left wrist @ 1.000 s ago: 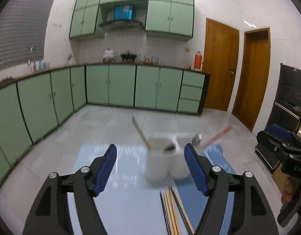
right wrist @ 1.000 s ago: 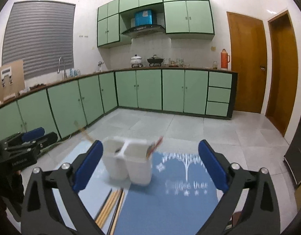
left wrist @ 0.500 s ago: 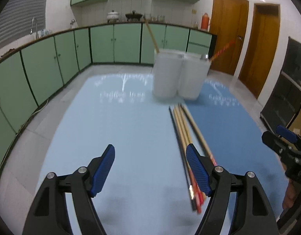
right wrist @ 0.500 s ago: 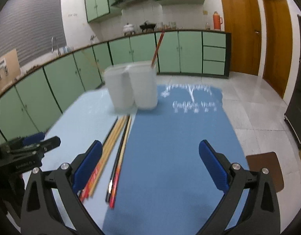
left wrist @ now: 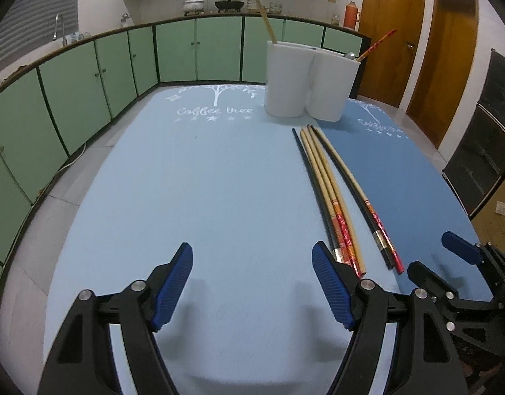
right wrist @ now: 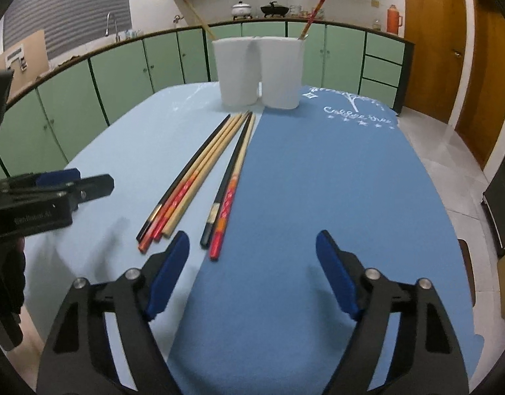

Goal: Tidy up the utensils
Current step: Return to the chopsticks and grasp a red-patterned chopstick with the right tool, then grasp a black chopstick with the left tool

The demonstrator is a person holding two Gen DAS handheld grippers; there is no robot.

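Pale green kitchen cabinets (left wrist: pixel 173 52) curve round beneath a dark counter; an orange flask (right wrist: pixel 393 19) stands beside brown wooden doors (left wrist: pixel 393 33); two pots (right wrist: pixel 262 9) sit behind.

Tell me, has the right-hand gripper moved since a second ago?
Yes. The right gripper has dropped toward the mats: the white holder, low in its view before, now sits high, and the chopsticks lie just ahead.
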